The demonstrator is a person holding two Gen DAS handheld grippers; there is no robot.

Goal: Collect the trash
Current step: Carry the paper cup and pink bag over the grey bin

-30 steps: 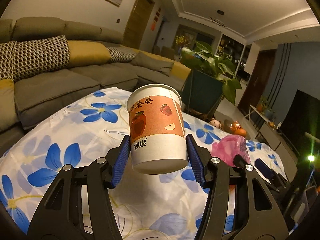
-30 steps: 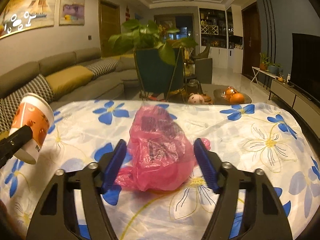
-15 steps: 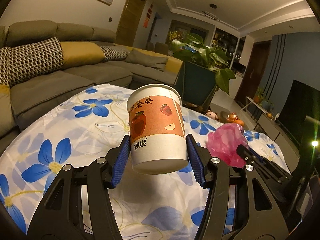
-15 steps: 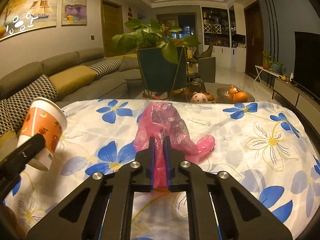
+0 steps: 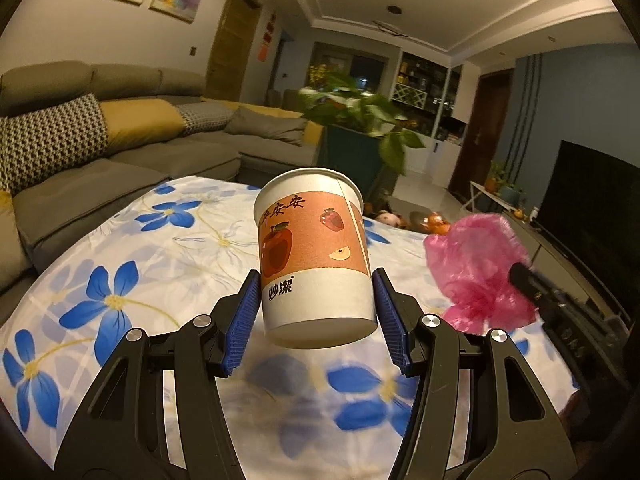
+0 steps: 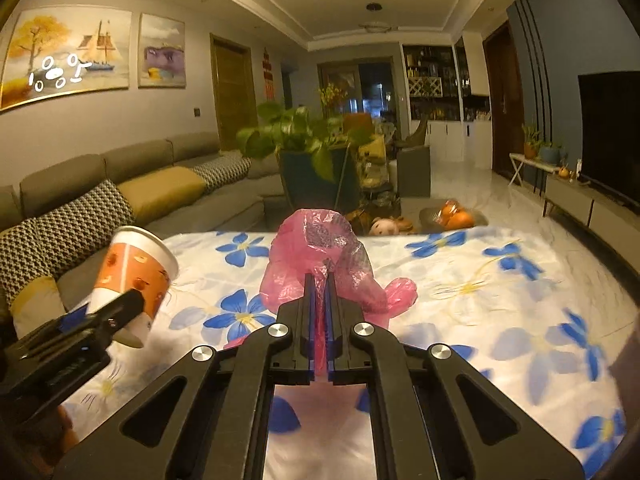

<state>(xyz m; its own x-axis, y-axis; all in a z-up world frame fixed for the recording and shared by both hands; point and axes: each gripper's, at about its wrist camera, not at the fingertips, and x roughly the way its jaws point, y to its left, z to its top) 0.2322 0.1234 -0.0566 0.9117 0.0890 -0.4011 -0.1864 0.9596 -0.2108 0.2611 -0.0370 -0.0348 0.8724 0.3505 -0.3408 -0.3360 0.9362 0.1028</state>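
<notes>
Left gripper is clamping paper cup low on wall, upright, lifted off floral cloth. Cup likely light, crushable: gentle squeeze near stiff base is advisable. Right gripper, at 3 o'clock from cup, is pinching pink plastic bag: limp, slippery film; bunched fold probably best hold.

One paper cup, one pink plastic bag, two grippers, one potted plant, two paintings

Both wrist cameras look forward along their fingers, low and close over the flowered table, toward its far edge; both show the sofa
</notes>
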